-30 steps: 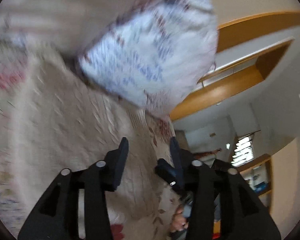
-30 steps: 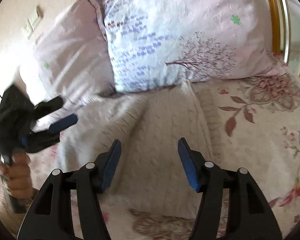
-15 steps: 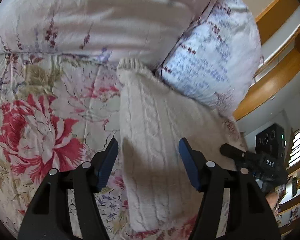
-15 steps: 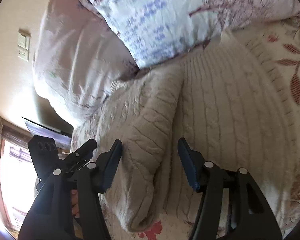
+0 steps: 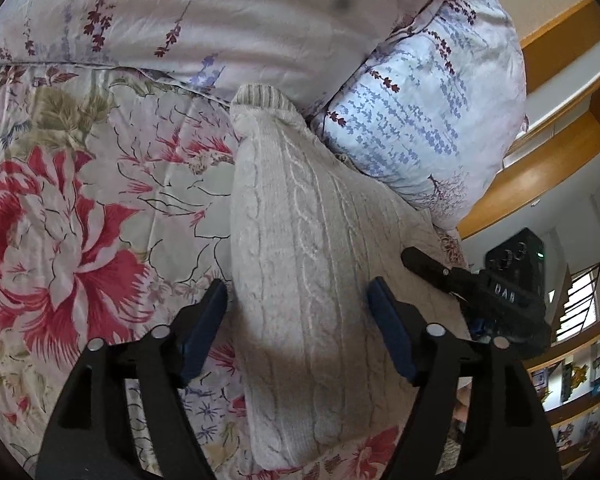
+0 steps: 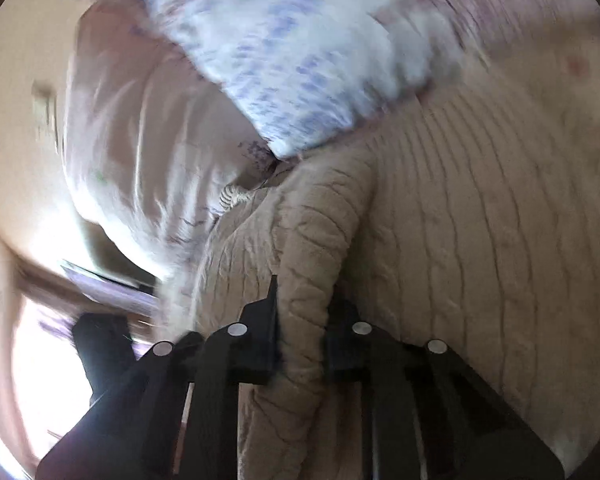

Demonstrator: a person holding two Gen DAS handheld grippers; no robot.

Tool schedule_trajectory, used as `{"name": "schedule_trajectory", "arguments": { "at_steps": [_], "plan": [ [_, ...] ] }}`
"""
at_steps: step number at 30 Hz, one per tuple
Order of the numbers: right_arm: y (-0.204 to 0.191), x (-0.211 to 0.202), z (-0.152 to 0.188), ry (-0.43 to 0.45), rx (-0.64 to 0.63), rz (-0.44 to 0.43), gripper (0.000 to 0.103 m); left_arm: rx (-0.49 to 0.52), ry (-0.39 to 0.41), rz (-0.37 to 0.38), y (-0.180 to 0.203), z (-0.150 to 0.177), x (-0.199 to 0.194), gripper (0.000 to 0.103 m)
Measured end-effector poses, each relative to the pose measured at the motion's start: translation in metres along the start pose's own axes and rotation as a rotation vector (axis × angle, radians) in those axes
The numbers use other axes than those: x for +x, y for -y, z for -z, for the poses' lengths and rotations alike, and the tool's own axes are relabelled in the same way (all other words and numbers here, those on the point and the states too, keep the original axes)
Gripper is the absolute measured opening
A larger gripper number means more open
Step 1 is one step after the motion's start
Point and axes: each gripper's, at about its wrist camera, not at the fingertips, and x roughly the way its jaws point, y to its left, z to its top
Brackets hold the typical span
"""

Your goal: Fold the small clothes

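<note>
A cream cable-knit sweater (image 5: 300,264) lies on a floral bedspread (image 5: 80,220), its ribbed cuff (image 5: 260,100) against the pillows. My left gripper (image 5: 298,320) is open, its jaws on either side of the sleeve, low over it. In the right wrist view, which is blurred, my right gripper (image 6: 302,328) is shut on a raised fold of the sweater (image 6: 312,264). The rest of the sweater (image 6: 480,240) spreads to the right. The right gripper also shows in the left wrist view (image 5: 452,276), at the sweater's right edge.
Two pillows, a pink one (image 5: 220,12) and a white one with blue print (image 5: 428,92), lean at the head of the bed. A wooden headboard (image 5: 540,168) and shelves (image 5: 580,380) stand to the right. A bright window (image 6: 40,340) is at the left.
My right gripper has closed on a fold of the sweater, and its view has turned blurred. My left gripper has dropped a little lower over the sleeve and stays open.
</note>
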Motion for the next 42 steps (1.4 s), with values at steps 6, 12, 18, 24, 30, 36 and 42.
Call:
{"name": "schedule_trajectory", "arguments": {
  "at_steps": [6,12,18,24,30,36,42],
  "plan": [
    [-0.050,-0.039,-0.002,0.110,-0.282,0.166,0.016,-0.015,0.022,0.053,0.006,0.004,-0.009,0.079],
    [-0.039,-0.075,-0.007,0.191,-0.381,0.425,0.016,0.026,0.000,0.077,0.021,0.009,-0.007,0.079],
    [0.012,-0.081,-0.009,0.143,-0.297,0.517,0.016,0.061,-0.041,0.079,0.033,0.019,0.010,0.079],
    [0.000,-0.095,-0.008,0.221,-0.318,0.446,0.016,0.072,-0.058,0.070,0.035,0.033,0.024,0.077],
    [0.014,-0.085,-0.008,0.211,-0.291,0.498,0.017,0.087,-0.079,0.076,0.037,0.040,0.036,0.076],
    [0.032,-0.108,-0.003,0.211,-0.189,0.461,0.046,0.088,-0.095,0.086,0.038,0.045,0.035,0.075],
    [0.031,-0.148,0.021,0.212,-0.144,0.349,0.046,0.072,-0.101,0.105,0.037,0.046,0.030,0.071]
  ]
}}
